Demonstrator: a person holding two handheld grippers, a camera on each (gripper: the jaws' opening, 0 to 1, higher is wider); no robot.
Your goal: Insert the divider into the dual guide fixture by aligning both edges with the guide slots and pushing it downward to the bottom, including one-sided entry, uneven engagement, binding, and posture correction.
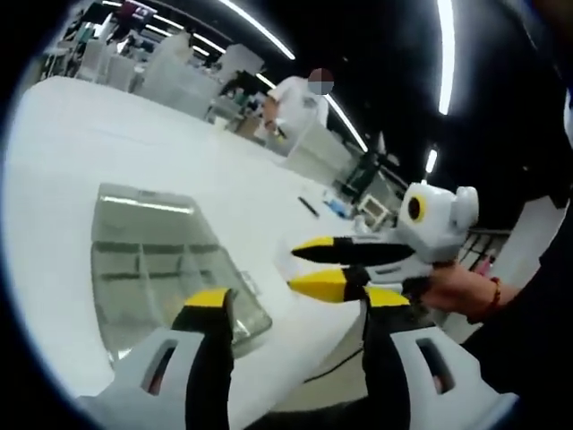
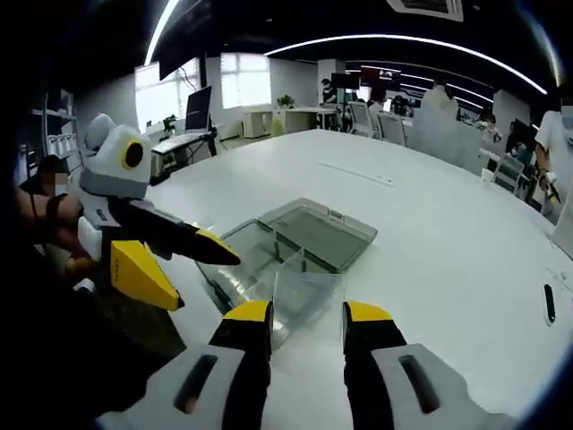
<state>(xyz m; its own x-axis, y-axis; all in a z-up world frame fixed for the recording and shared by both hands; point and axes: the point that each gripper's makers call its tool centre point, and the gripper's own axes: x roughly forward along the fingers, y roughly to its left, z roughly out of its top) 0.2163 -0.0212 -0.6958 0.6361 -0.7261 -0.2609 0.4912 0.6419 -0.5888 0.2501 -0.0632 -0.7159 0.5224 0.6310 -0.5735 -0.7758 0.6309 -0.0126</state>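
A clear plastic fixture box [image 2: 243,258] lies on the white table [image 2: 430,224], its hinged lid [image 2: 320,231] open flat behind it. In the left gripper view the box [image 1: 161,269] sits just ahead of my left jaw. A clear divider sheet [image 2: 308,285] stands upright between the jaws of my right gripper [image 2: 308,313], which looks shut on its edges, just short of the box. My left gripper [image 1: 297,300] is open and holds nothing. It hovers left of the box as the left gripper [image 2: 201,279] in the right gripper view. The right gripper [image 1: 315,266] shows beyond the table's edge.
A black pen-like item [image 2: 548,303] lies on the table at the far right. A long thin strip [image 2: 356,173] rests further back. The table's near edge [image 1: 313,336] runs close under both grippers. A person [image 1: 295,103] stands among desks behind.
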